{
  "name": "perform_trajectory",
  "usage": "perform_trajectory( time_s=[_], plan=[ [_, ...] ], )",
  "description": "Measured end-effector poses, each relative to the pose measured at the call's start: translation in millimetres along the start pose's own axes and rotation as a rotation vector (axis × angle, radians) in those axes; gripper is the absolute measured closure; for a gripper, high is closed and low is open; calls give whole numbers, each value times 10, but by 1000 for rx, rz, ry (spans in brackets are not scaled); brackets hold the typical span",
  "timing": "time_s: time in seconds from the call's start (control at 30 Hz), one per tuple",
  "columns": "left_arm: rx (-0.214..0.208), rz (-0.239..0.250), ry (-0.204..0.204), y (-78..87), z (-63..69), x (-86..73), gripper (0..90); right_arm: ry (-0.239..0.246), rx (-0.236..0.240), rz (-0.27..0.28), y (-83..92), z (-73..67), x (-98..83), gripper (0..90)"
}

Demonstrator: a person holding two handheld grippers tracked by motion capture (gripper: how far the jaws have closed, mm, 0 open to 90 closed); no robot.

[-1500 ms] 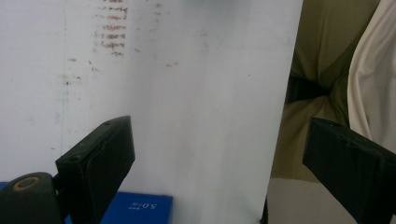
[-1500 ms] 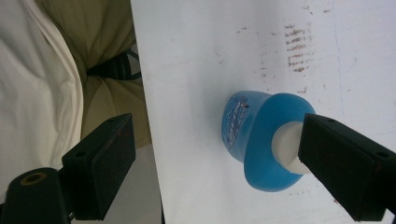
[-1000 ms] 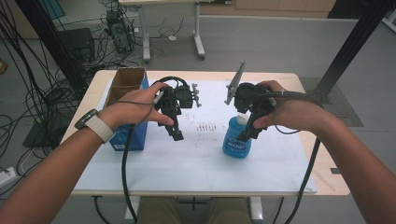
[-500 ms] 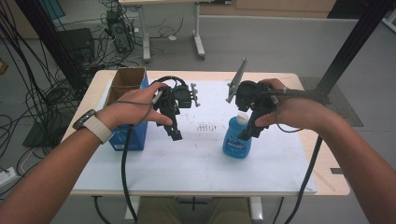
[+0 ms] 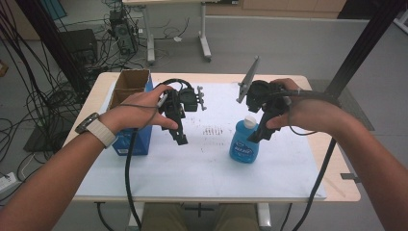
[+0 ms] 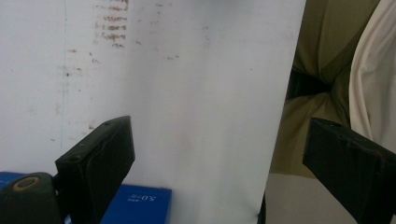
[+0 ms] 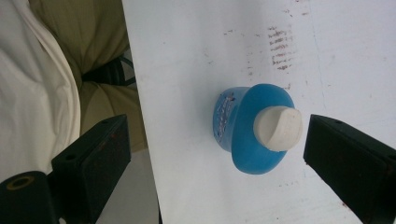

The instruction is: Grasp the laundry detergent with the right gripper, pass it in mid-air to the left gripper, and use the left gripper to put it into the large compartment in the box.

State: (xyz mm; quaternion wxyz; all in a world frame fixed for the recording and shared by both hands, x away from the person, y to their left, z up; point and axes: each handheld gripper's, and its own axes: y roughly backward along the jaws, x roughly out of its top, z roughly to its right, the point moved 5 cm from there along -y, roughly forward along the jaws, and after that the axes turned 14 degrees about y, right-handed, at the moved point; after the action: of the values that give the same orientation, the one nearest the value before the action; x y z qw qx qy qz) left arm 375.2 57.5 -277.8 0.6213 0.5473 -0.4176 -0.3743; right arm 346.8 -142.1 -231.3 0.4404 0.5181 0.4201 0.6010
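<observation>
A blue bottle with a white cap stands upright on the white mat, right of centre. My right gripper hangs just above it, open. In the right gripper view the bottle sits between the spread jaws, nearer the right one, and touches neither. My left gripper is held above the mat's left half, beside the box, open. Its gripper view looks past the wide jaws onto bare mat and the table's near edge.
An open cardboard box with blue sides stands at the mat's left edge, and a blue corner of it shows low in the left gripper view. Brown smudges mark the mat's centre. The person's lap lies beyond the near table edge.
</observation>
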Motion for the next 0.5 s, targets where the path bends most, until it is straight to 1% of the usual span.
perform_trajectory(
  time_s=[0.2,0.5],
  plan=[
    [0,-2,-1,0,1,0,96,-4,-14,5,42,20,-41,75],
    [5,-9,-2,-3,3,-2,96,-9,-31,13,76,15,-93,87]
  ],
)
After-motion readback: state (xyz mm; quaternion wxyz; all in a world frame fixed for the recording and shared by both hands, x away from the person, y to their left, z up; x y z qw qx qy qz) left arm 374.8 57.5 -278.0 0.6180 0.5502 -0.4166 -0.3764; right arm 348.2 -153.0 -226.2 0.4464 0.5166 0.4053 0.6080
